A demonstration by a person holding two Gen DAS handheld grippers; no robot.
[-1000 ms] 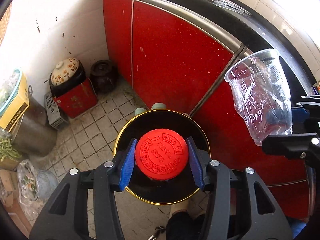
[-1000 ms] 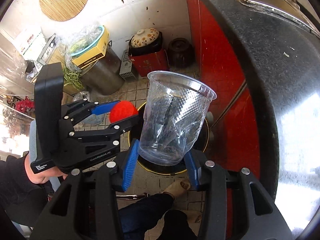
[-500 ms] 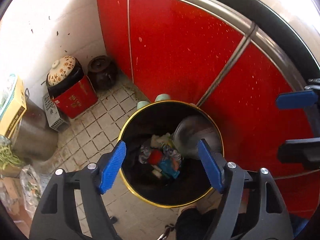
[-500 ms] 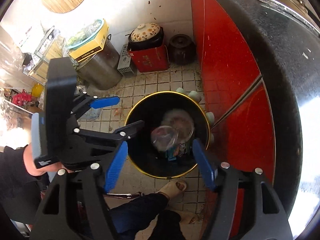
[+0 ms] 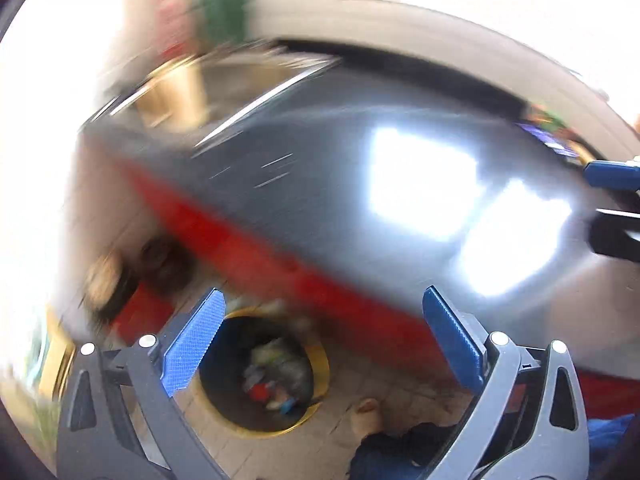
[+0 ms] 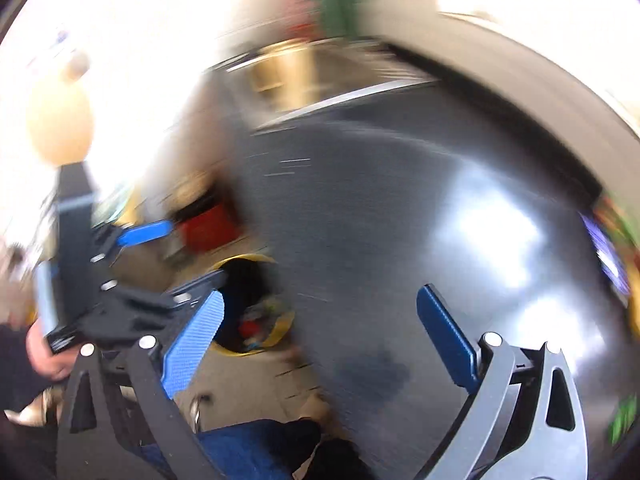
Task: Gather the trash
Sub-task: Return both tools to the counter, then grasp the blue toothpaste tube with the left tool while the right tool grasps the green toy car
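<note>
A blurred kitchen corner: tiled floor (image 5: pixel 400 396), red cabinet fronts (image 5: pixel 248 248) and a dark glossy bench (image 5: pixel 328 184) with window glare on it.

In the left wrist view the left gripper (image 5: pixel 320 344) has its blue fingers (image 5: pixel 192 348) spread wide and opening, with nothing between them. The right gripper (image 6: pixel 320 342) is the same: fingers (image 6: pixel 446 340) apart, opening, empty; its fingers also poke into the left view at 3 o'clock.

Beyond the left fingers, at about 6 o'clock, stands the black gold-rimmed bin (image 5: pixel 320 368) on the floor against the cabinet, with mixed trash (image 5: pixel 272 380) lying inside, a red piece among it. In the right wrist view the bin (image 6: pixel 250 258) sits at 8 o'clock, partly behind the left gripper (image 6: pixel 160 256) and the hand (image 6: pixel 44 352) holding it.

My reading is that the drop into the bin is done and both tools are free. The next move would be finding more trash on the bench, perhaps the colourful items (image 6: pixel 616 240) at 3 o'clock, too smeared to identify. That calls for steadying first, then centring the open fingers on one piece before closing.
</note>
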